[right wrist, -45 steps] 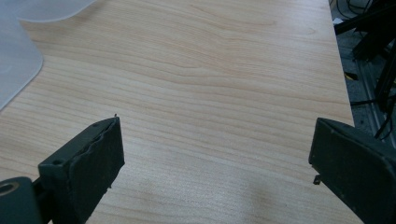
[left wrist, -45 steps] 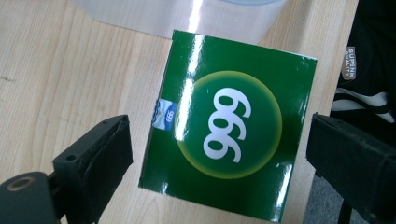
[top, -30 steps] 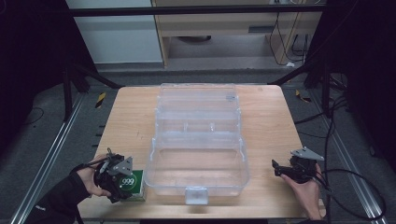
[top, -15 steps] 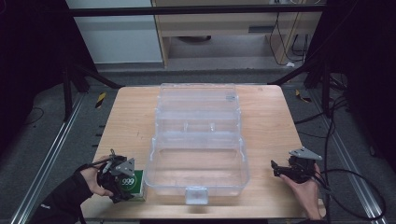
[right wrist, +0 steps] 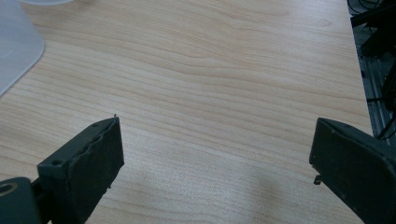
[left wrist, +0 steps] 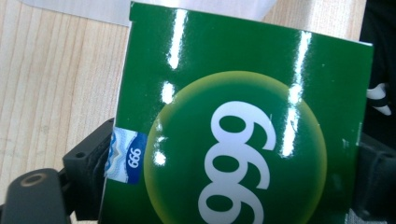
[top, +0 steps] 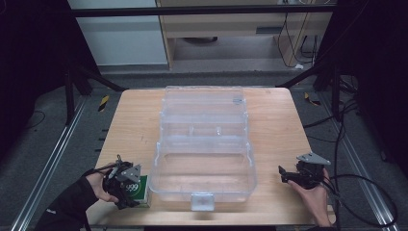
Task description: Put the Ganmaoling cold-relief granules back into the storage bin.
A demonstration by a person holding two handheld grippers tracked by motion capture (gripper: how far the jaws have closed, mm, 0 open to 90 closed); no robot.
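A glossy green box (top: 140, 190) marked with white "999" lies at the table's near left corner, beside the clear case. In the left gripper view the green box (left wrist: 233, 116) sits between the two black jaws. My left gripper (top: 131, 191) has just been closing, and both pads now touch the box's sides. A hand holds my right gripper (top: 283, 175) at the near right of the table. In the right gripper view my right gripper (right wrist: 219, 163) stands wide open over bare wood with nothing between its fingers (right wrist: 88, 158).
A large clear plastic case (top: 204, 144) lies open in the middle of the wooden table (top: 130, 125), its latch (top: 201, 201) toward the near edge. One clear corner of the case (right wrist: 14, 46) shows left of the right gripper. Metal frame rails run along both table sides.
My left gripper has edged slightly to the right onto the green box. The right gripper and the clear case have stayed where they were.
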